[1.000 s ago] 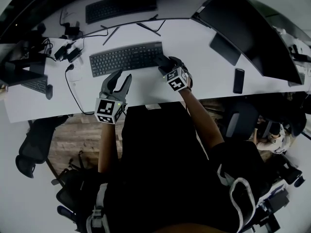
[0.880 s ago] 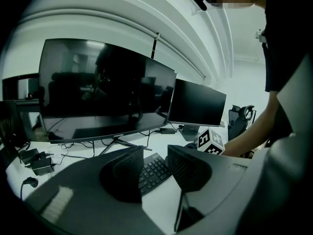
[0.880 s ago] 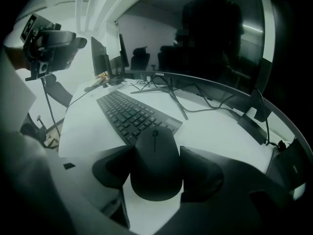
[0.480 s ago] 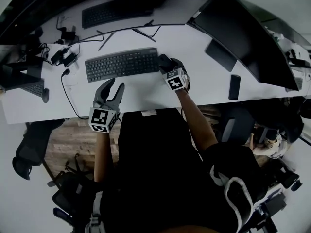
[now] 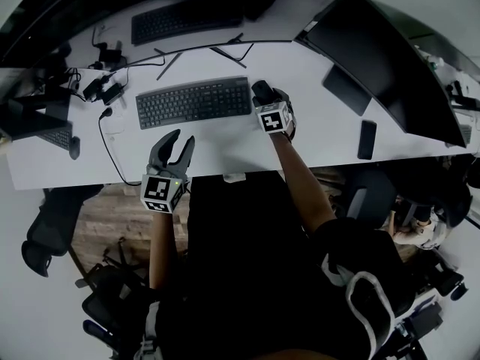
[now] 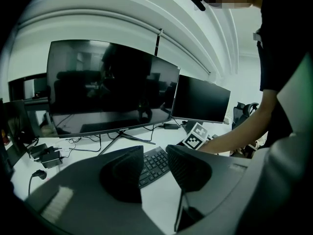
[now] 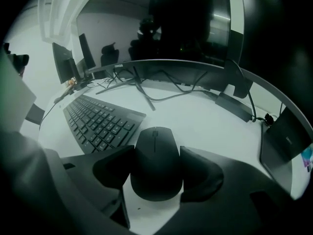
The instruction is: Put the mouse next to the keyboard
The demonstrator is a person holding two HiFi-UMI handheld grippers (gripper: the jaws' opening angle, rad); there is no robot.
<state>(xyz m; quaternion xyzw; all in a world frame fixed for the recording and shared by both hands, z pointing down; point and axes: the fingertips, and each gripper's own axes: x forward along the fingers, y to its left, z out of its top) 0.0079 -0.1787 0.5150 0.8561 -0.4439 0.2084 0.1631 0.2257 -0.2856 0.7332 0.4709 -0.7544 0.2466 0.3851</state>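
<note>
White counter (image 5: 225,137) runs across the head view as a wide curved surface, with the person sitting at its near edge. Toward the right end a large dark curved monitor (image 5: 390,58) stands with its screen unlit. A dark keyboard (image 5: 193,101) lies flat near the middle of the counter, roughly parallel to the near edge, and a second keyboard (image 5: 187,19) lies along the far edge, well apart from the first. The left claw (image 5: 180,142) hovers over the bare counter between the keyboard and the near edge; in the left gripper view this claw (image 6: 155,168) has its jaws apart, and only the counter and a corner of the keyboard (image 6: 155,164) show in the gap. The right claw (image 5: 264,97) is at the keyboard's right end, angled downward, and in the right gripper view it (image 7: 157,173) is closed on the two sides of the mouse (image 7: 156,163). A slim dark phone (image 5: 367,139) lies near the near edge, under the monitor's front. The black mouse (image 5: 261,90) sits just beside the keyboard's (image 7: 100,121) right end, its nose pointing toward the far edge; whether it touches the counter cannot be told.
</note>
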